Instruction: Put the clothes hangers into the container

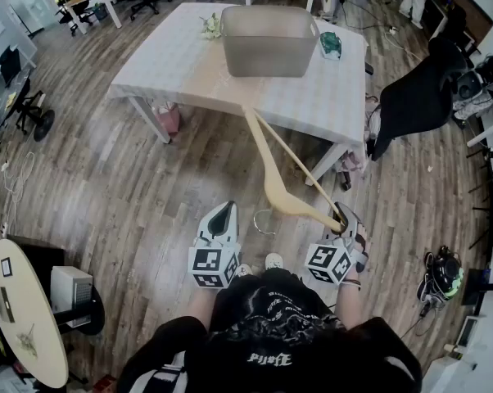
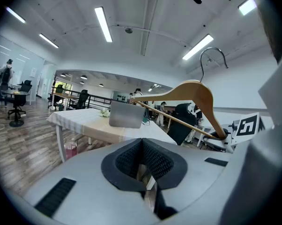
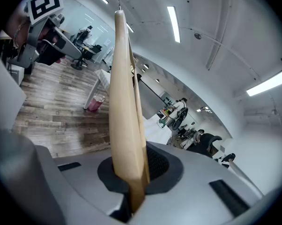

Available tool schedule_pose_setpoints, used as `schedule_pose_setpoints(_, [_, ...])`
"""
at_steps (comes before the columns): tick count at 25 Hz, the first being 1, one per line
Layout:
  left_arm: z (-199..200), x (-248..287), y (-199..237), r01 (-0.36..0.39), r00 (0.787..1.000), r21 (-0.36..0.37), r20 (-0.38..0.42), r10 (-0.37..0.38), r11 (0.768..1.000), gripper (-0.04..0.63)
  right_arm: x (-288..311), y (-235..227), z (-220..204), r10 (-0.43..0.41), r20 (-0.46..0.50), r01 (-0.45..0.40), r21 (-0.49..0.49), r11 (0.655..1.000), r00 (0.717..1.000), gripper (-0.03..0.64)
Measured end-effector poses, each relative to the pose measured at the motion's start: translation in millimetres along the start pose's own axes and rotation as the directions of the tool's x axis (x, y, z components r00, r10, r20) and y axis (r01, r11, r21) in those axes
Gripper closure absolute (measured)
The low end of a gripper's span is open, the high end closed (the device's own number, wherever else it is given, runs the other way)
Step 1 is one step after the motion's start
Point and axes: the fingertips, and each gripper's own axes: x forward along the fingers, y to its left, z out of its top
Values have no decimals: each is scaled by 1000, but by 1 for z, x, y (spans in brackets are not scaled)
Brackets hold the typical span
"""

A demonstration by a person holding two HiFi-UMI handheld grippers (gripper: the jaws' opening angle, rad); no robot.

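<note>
My right gripper (image 1: 341, 219) grasps the hanger (image 1: 286, 180) by one end for reach toward the container (image 1: 269, 41); left gripper (image 1: 220, 218) clenched, empty.

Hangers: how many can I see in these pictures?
1. A wooden hanger is clamped in the right gripper, pointing toward the table. Others could lie hidden inside the grey container.

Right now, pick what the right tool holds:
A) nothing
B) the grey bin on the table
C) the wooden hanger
C: the right tool is shut on one end of the hanger, which sticks up out of its pads.
</note>
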Motion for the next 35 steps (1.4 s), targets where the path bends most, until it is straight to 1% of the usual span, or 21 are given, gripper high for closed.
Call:
schedule_pose_setpoints(4, [3,-16,-7,13,1000,11,14,-13,1000,575,-22,9,-2,7,-2,-7,4,1000,1000,607])
schedule_pose_setpoints(7, [6,-24,-10,6,1000,10,27,-6,1000,575,-32,10,-4,10,1,-10,0,1000,1000,607])
schedule_pose_setpoints(13, [7,-32,-15,25,999,12,30,-25,1000,575,-43,8,-5,-11,1,11,0,1000,1000,606])
schedule_pose_setpoints(19, [-9,-44,-8,40,999,15,27,-41,999,575,-54,23,-8,-36,5,36,21,999,999,606])
schedule_pose_setpoints(23, [-14,-41,0,41,999,24,11,-41,999,575,-46,35,-6,-22,0,22,18,1000,1000,606])
schedule_pose_setpoints(26, [-12,-26,6,37,999,24,10,-38,999,575,-28,37,-3,-7,1,7,-3,1000,1000,606])
schedule_pose_setpoints(29, [-8,2,11,22,1000,22,10,-22,1000,575,6,28,3,6,18,-6,-15,1000,1000,606])
schedule_pose_setpoints(32, [-2,40,13,0,1000,14,6,0,1000,575,46,11,7,24,39,-23,-29,999,999,606])
schedule_pose_setpoints(35, [12,86,10,-1,1000,29,3,1,1000,575,94,-17,13,24,52,-22,-35,999,998,606])
